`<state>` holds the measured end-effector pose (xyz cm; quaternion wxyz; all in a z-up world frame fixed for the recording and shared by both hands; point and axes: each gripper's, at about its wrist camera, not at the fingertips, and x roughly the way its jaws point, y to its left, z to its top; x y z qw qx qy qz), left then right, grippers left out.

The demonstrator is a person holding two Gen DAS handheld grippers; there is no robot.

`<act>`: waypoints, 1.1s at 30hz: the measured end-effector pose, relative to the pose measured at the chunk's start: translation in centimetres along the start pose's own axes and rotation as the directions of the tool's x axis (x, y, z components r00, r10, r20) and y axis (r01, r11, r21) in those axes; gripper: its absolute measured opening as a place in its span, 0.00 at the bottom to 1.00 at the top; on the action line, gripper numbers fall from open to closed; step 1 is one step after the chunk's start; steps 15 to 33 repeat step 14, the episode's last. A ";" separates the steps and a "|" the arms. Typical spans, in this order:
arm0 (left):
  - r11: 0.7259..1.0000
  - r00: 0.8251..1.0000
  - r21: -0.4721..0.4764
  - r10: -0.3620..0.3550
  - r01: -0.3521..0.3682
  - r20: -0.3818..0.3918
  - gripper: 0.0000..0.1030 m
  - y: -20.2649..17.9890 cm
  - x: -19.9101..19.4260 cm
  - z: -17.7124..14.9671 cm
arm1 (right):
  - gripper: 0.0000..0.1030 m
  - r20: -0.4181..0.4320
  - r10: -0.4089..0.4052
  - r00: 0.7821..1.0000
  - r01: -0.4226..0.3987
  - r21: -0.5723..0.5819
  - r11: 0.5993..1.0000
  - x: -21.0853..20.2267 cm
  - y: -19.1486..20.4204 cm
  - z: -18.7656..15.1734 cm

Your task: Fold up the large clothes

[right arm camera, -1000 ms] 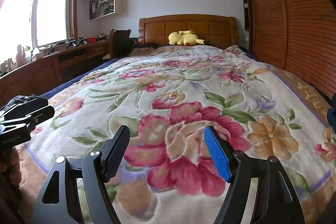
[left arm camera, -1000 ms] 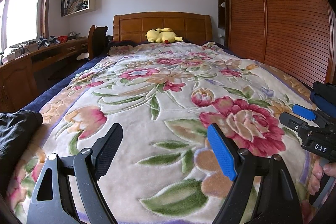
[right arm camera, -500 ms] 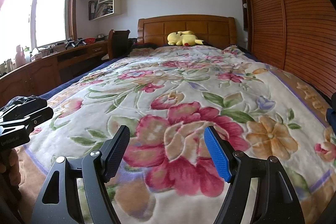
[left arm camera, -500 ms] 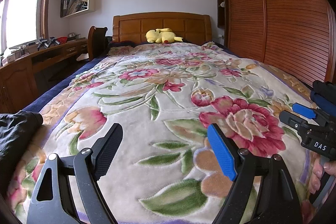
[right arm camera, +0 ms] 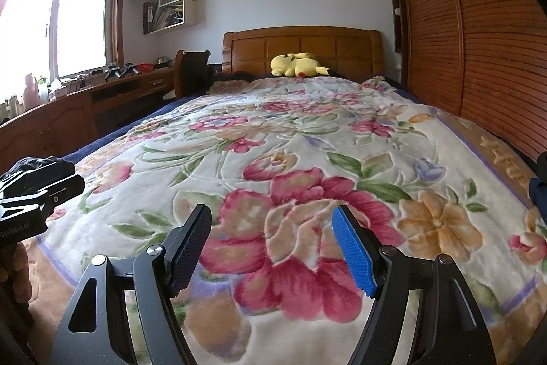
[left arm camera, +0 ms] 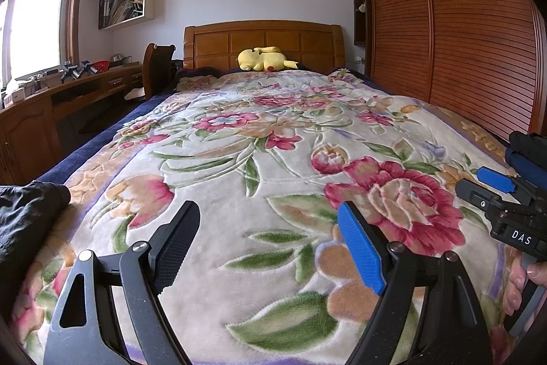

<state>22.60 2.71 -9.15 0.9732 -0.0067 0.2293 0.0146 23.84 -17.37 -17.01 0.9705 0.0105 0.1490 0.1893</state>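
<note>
Both tongs, left gripper (left arm camera: 268,243) and right gripper (right arm camera: 271,248), hang released above the blanket (left arm camera: 273,142), probably ready to reach the black garment (left arm camera: 24,214) at near left.

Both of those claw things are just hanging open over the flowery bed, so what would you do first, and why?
Probably swing the left hand-held gripper toward the black garment bunched at the bed's left edge: both hand-held grippers are open and empty, and nothing is spread on the floral blanket yet.

text: "DAS" | on: right gripper (left arm camera: 492,190) body | place: at the floral blanket (left arm camera: 273,194)'s right edge
</note>
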 end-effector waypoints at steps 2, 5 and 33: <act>1.000 1.000 0.001 0.001 -0.001 0.001 0.81 0.0 0.0 0.0 | 0.73 0.001 0.000 1.000 0.000 0.000 1.000 0.0 0.0 0.0; 1.000 1.000 -0.001 0.000 0.000 0.002 0.81 0.0 0.0 0.0 | 0.73 0.001 -0.001 1.000 0.001 0.000 1.000 0.0 0.0 0.0; 1.000 1.000 -0.001 0.000 0.000 0.002 0.81 0.0 0.0 0.0 | 0.73 0.003 -0.002 1.000 0.002 0.000 1.000 0.0 0.0 0.0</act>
